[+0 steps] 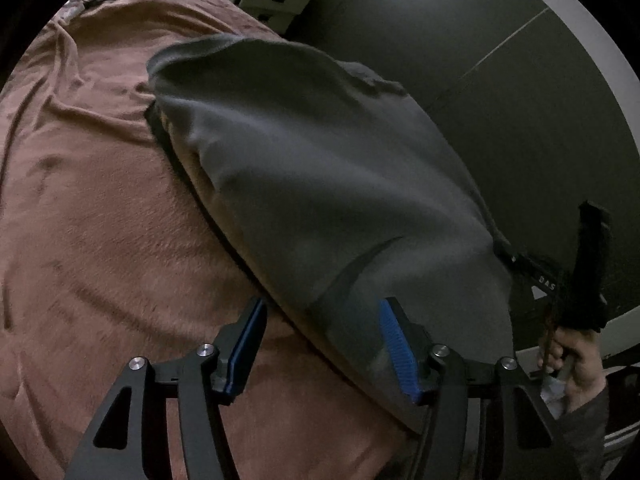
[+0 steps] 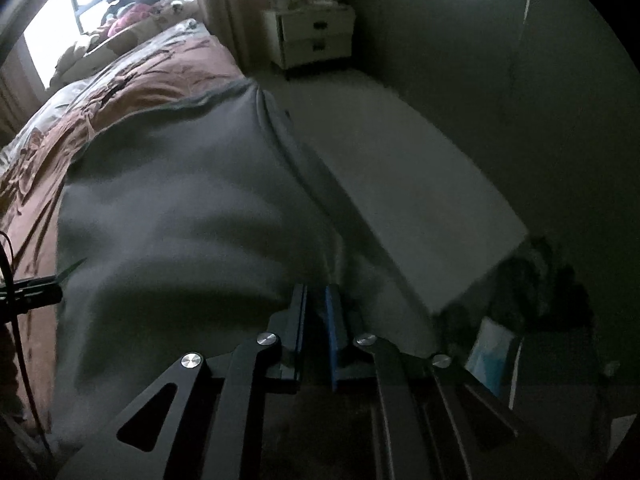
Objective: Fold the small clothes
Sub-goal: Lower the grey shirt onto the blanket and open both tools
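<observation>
A grey garment (image 1: 320, 160) lies spread on the pink blanket (image 1: 100, 240) of a bed, reaching to the bed's right edge. My left gripper (image 1: 322, 320) is open just above it. The garment's near corner lies between its blue pads (image 1: 396, 344), which do not press on it. In the right wrist view the right gripper (image 2: 316, 300) is shut on a fold at the near right edge of the grey garment (image 2: 180, 220). The left wrist view shows that gripper (image 1: 592, 264) as a dark shape held by a hand (image 1: 576, 360) at the garment's right corner.
The bed's pale side panel (image 2: 400, 184) drops to a dim floor on the right. A white nightstand (image 2: 312, 36) with drawers stands against the far wall. Soft toys and bedding (image 2: 132, 20) pile up by a bright window. Dark clutter (image 2: 540, 280) sits on the floor at the right.
</observation>
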Motion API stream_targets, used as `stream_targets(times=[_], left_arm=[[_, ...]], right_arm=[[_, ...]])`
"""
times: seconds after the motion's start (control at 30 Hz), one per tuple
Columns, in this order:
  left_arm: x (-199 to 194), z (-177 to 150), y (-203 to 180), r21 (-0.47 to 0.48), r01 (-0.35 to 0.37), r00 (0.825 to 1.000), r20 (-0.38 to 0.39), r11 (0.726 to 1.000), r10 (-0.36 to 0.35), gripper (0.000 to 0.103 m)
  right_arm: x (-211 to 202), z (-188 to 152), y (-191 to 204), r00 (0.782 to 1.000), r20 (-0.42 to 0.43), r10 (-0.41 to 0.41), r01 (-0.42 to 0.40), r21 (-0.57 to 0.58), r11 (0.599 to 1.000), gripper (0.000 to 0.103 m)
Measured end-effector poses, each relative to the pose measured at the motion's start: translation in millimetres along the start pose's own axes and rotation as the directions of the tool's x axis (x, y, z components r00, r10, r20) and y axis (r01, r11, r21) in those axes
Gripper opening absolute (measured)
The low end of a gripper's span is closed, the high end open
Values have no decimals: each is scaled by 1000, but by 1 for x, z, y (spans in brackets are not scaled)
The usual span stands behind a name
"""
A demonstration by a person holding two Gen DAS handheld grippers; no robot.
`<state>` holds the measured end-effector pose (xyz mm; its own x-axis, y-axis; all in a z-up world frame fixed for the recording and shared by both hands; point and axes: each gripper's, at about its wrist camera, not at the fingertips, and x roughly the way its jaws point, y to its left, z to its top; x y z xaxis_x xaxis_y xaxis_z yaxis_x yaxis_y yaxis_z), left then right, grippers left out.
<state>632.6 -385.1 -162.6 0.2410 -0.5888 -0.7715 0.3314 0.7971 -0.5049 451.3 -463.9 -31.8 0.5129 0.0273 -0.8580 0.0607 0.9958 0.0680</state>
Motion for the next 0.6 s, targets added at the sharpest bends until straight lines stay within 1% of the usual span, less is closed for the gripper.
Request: stream_targets(times=[0.07,0.13,0.17,0.2,0.23,0.27,0.3,0.33,0.4,0.43,0.53,0.6], left_arm=[[-11,-3,-3,6,-3,1000,14,1000,3,64],[-23,-7,-7,11,-9,1000,26,1000,8,71],[-28,-8,-9,13,-10,999,32,1000,9,75],[-35,-10,-11,17,-13,999,40,1000,12,82],[-43,-12,-13,21,-18,999,51,1000,17,85],[-51,-14,-15,25,-22,998,63,999,21,92],[-59,-16,-17,29,-28,997,75,999,26,97],[-68,-18,-18,33,-35,996,89,999,32,99],[-84,-25,-20,37,-38,993,112,999,33,102],[-92,-27,-22,39,-38,992,120,998,33,102],[-116,-35,-23,51,-52,988,148,997,44,102],[-132,-41,-26,54,-72,984,166,996,62,102]], right_arm=[[-10,-3,-1,1000,-14,-12,12,4,1000,9],[-25,-7,-3,1000,-16,2,-2,18,1000,19],[-33,-4,-6,1000,-12,9,-9,24,1000,33],[-44,-6,-6,1000,-1,13,-13,30,999,52],[-54,-7,-4,1000,12,8,-9,32,999,62],[-62,-8,-8,1000,23,7,-8,31,999,73],[-74,-9,-5,999,40,7,-8,29,1000,76],[-84,-12,-1,999,51,11,-13,30,999,78],[-104,-19,5,997,69,21,-24,30,999,86],[-111,-21,10,997,77,21,-23,26,999,87],[-135,-27,20,995,95,19,-22,24,999,102],[-145,-32,25,995,100,3,-7,37,999,103]])
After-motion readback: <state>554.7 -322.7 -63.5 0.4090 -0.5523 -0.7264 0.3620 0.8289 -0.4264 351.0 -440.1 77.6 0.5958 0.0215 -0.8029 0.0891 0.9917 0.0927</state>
